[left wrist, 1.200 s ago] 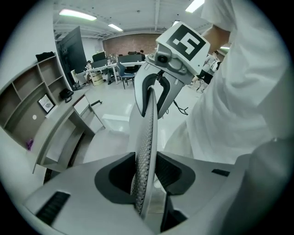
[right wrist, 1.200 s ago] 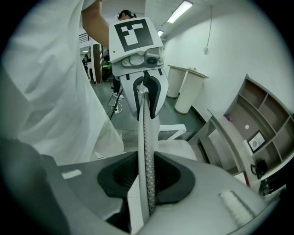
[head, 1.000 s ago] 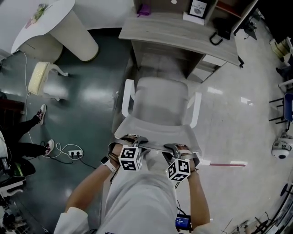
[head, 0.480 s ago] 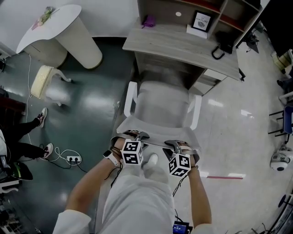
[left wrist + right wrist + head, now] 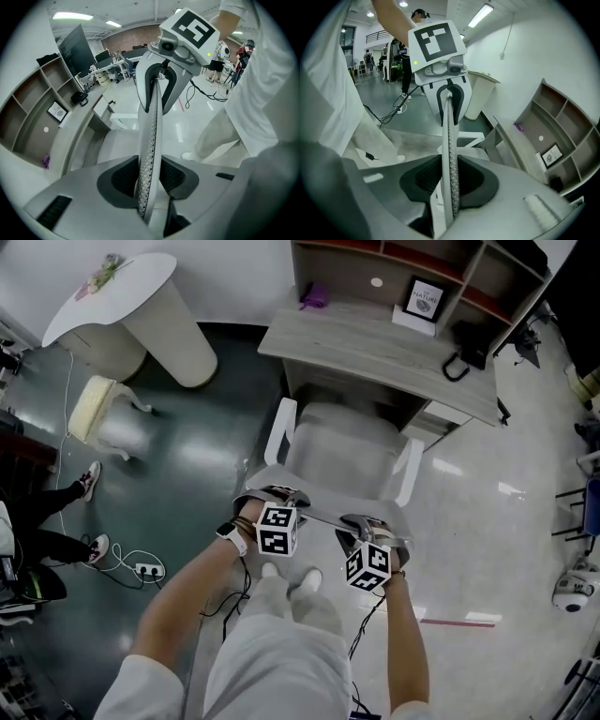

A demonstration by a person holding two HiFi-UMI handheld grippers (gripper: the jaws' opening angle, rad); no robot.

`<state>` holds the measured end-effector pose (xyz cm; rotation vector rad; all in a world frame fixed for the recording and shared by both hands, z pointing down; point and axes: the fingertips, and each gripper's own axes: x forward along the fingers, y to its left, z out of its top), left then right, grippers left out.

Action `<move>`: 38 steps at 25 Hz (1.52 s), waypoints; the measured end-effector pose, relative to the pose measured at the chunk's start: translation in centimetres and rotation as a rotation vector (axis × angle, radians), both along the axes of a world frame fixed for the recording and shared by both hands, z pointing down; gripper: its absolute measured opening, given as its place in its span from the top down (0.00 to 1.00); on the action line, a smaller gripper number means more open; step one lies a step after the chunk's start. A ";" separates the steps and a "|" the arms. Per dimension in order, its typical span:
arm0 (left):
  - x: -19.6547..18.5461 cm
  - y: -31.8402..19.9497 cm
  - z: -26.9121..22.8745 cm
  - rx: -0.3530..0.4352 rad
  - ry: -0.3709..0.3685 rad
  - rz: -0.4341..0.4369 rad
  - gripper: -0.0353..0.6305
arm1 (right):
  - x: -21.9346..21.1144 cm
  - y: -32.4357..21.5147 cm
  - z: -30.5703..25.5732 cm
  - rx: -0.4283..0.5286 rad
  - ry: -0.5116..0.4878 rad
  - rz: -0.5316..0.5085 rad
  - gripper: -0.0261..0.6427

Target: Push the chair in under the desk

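A pale grey chair (image 5: 342, 442) with white armrests faces the wooden desk (image 5: 375, 343), the front of its seat under the desk's edge. My left gripper (image 5: 272, 495) is clamped on the left part of the thin perforated backrest (image 5: 319, 516), and its jaws are closing on it. My right gripper (image 5: 367, 524) is shut on the right part. In the left gripper view the backrest (image 5: 149, 140) runs upright between the pads of the left gripper (image 5: 150, 178). The right gripper view shows the same edge (image 5: 450, 140) pinched in the right gripper (image 5: 449, 183).
On the desk stand a picture frame (image 5: 427, 301), a black object (image 5: 469, 343) and a purple item (image 5: 316, 296). A white pedestal table (image 5: 141, 296) and a cream stool (image 5: 94, 409) are at the left. A power strip with cables (image 5: 150, 568) lies nearby.
The chair has moved forward toward the desk, its seat going further under. Both grippers went forward with the backrest, still clamped on it.
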<state>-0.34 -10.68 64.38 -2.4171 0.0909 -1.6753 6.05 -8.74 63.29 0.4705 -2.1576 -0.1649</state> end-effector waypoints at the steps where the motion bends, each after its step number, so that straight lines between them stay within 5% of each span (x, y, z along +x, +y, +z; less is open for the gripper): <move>1: 0.0 -0.8 0.0 0.005 -0.003 0.002 0.77 | 0.0 -0.8 0.0 0.001 0.001 0.001 0.81; 20: 1.9 -12.4 -0.9 0.039 -0.002 -0.016 0.78 | 1.9 -13.0 -0.5 0.025 0.020 -0.021 0.81; 38: -0.5 -14.4 -0.6 -0.003 -0.009 -0.067 0.74 | -0.2 -14.5 -0.2 0.078 0.045 -0.016 0.81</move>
